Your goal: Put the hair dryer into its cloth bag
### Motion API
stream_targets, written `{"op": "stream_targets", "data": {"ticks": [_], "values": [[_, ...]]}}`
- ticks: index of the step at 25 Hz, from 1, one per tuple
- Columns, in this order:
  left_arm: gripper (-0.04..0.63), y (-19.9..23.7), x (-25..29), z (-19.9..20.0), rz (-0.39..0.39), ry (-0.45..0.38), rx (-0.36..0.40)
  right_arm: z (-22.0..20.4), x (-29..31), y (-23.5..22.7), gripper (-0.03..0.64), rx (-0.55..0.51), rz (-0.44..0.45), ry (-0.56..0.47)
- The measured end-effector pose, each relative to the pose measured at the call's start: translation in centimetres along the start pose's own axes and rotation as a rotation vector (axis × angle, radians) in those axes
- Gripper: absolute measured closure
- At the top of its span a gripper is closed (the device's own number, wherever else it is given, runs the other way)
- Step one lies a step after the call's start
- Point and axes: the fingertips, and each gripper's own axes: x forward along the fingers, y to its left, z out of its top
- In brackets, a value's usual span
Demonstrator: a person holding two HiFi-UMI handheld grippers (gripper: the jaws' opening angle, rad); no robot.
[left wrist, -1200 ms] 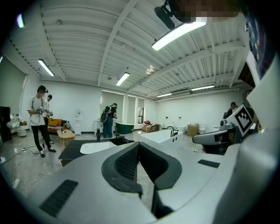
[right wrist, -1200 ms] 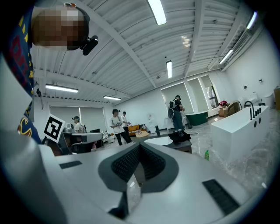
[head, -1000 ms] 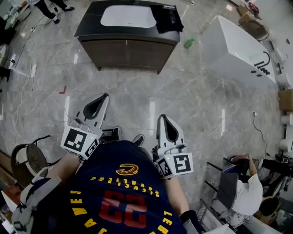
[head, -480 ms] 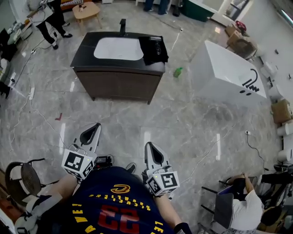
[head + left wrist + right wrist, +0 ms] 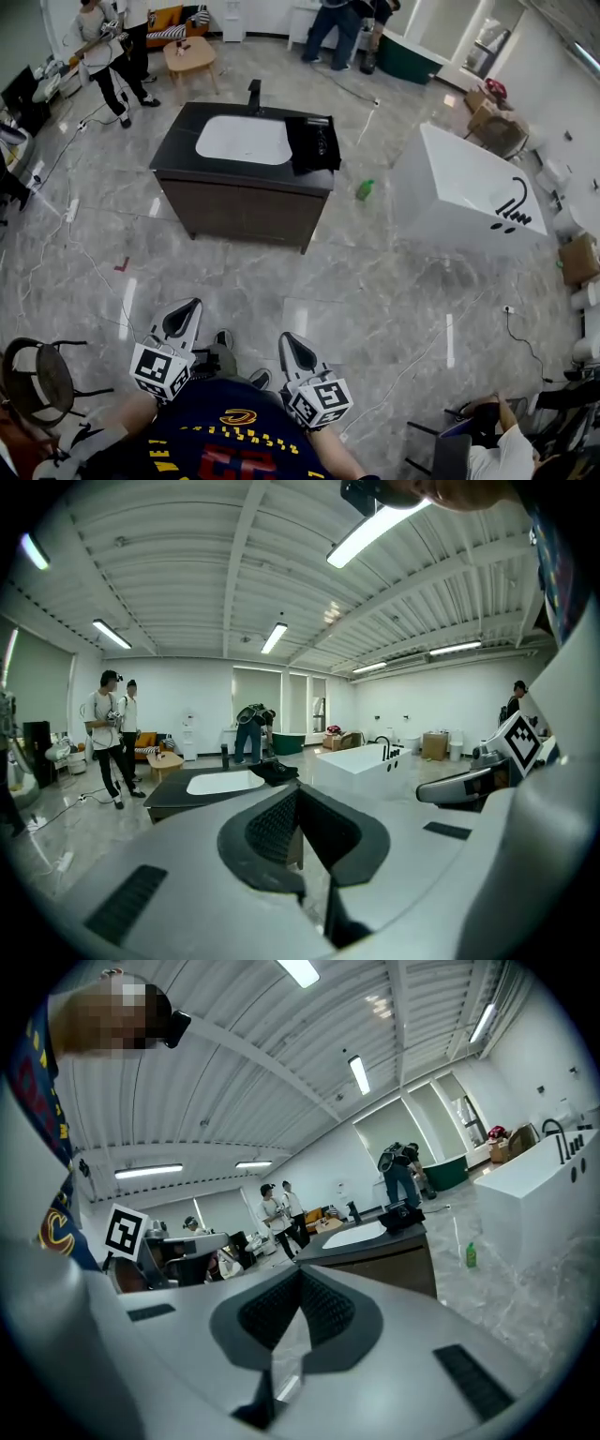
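My left hand-held gripper (image 5: 190,307) and right hand-held gripper (image 5: 289,341) were both closed on nothing, well short of the sink (image 5: 244,139), and the dark heap (image 5: 314,142) just right of it, likely the limp bag with the hard, smooth dryer, I'd take by its handle.

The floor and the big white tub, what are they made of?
The floor looks like polished marble or marble-look tile. It is grey with pale veins, and the ceiling lights mirror in it as bright streaks. The tub looks like smooth white acrylic or ceramic, plain and seamless. The pictures do not show which of the two it is.
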Motion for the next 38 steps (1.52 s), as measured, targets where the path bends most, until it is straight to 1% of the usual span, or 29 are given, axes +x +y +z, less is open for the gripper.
{"op": "stream_targets", "data": {"ticks": [2, 5, 11, 15, 21, 24, 28, 33, 36, 38], "values": [[0.592, 0.0, 0.4, 0.2, 0.007, 0.002, 0.007, -0.1, 0.5, 0.1, 0.624, -0.011, 0.03, 0.014], [0.592, 0.1, 1.6, 0.6, 0.0, 0.002, 0.013, 0.1, 1.5, -0.6, 0.624, -0.022, 0.021, 0.028], [0.592, 1.1, 5.9, 0.8, -0.035, 0.002, 0.002, 1.0, 3.5, -4.0, 0.624, -0.028, -0.075, 0.055], [0.592, 2.6, 9.7, 1.9, -0.079, -0.018, -0.018, 2.4, 5.2, -6.1, 0.624, -0.03, -0.139, 0.055], [0.592, 6.3, 15.6, 4.2, -0.154, -0.052, -0.044, 6.2, 9.1, -8.9, 0.624, 0.002, -0.239, 0.003], [0.593, 8.8, 18.0, 5.0, -0.177, -0.07, -0.053, 7.6, 11.3, -9.9, 0.624, 0.01, -0.277, -0.002], [0.593, 13.6, 20.7, 4.3, -0.165, -0.073, -0.064, 8.1, 15.7, -10.8, 0.624, 0.014, -0.295, 0.022], [0.592, 19.2, 22.4, 2.8, -0.117, -0.049, -0.081, 9.0, 20.4, -10.8, 0.624, -0.016, -0.279, 0.063], [0.592, 21.3, 23.2, 2.4, -0.085, -0.039, -0.084, 9.4, 22.2, -11.4, 0.624, -0.025, -0.272, 0.084], [0.592, 21.9, 24.1, 2.2, -0.076, -0.029, -0.086, 9.2, 23.3, -11.9, 0.624, -0.021, -0.262, 0.099]]}}
